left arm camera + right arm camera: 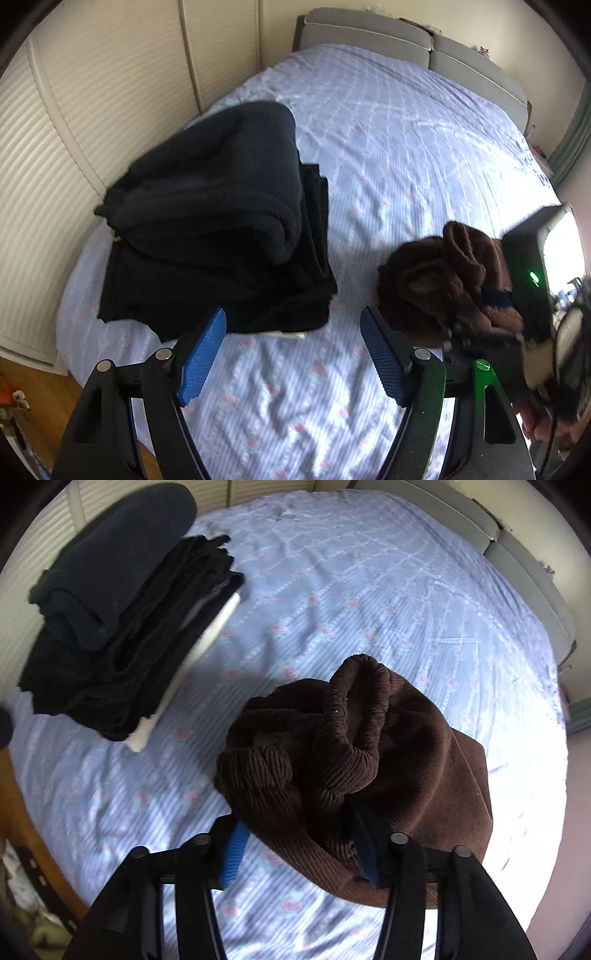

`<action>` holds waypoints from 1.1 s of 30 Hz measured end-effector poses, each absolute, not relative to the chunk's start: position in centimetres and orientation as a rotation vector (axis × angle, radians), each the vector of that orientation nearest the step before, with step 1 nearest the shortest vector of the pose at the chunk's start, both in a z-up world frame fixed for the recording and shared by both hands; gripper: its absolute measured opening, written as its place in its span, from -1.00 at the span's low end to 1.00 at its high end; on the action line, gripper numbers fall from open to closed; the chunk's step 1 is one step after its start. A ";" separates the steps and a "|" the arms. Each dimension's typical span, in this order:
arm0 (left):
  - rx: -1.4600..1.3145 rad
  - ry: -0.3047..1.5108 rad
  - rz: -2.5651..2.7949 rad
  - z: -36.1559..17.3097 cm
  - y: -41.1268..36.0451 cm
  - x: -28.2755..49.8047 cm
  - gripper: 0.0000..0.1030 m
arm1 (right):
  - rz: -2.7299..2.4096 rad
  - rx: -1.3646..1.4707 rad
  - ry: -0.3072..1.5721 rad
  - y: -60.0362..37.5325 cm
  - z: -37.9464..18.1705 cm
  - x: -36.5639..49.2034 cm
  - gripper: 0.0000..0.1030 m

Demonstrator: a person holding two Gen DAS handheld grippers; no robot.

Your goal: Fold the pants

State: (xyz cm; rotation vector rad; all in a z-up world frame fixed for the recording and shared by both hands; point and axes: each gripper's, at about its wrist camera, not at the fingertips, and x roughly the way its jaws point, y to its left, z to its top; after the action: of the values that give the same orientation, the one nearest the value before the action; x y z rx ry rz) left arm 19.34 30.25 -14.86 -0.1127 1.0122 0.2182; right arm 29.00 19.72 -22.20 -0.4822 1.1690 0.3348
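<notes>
Brown corduroy pants sit bunched in a heap on the blue floral bedsheet, waistband uppermost. My right gripper is open, its jaws wide on either side of the near edge of the heap, the cloth lying between them. In the left wrist view the pants lie at the right with the right gripper's body over them. My left gripper is open and empty above bare sheet, between the pants and a dark pile.
A stack of folded dark clothes lies on the bed's left side, also seen in the right wrist view. Louvred closet doors run along the left. A grey headboard is at the far end. Wood floor is at lower left.
</notes>
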 end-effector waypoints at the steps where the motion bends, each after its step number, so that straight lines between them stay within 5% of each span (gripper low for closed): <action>1: -0.108 1.007 0.226 -14.7 30.2 19.6 0.50 | 0.381 -0.458 1.175 19.8 -21.8 28.8 0.63; 2: -0.103 0.997 0.240 -14.3 30.3 19.8 0.53 | 0.410 -0.437 1.175 19.8 -21.4 28.6 0.93; 3: -0.105 0.985 0.249 -13.8 30.4 20.0 0.54 | 0.417 -0.434 1.178 20.1 -21.1 28.5 0.97; 17: -0.125 1.011 0.110 -13.0 25.4 22.2 0.59 | 0.230 -0.092 1.107 4.6 -14.5 26.9 0.97; 31: -0.262 1.375 -0.033 -22.3 16.0 36.0 0.59 | 0.027 0.280 1.241 -8.7 -22.4 30.5 0.96; 32: -0.262 1.409 -0.037 -23.1 15.7 36.1 0.48 | 0.040 0.285 1.247 -8.6 -22.6 30.5 0.96; 33: -0.267 1.416 -0.051 -23.3 15.6 35.9 0.13 | 0.052 0.283 1.253 -8.2 -22.8 30.4 0.96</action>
State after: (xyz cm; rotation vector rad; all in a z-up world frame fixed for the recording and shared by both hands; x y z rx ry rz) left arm 35.94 15.64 -23.32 -0.2674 1.4161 -0.0514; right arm 30.44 -8.24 -22.78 0.2832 1.2527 0.0517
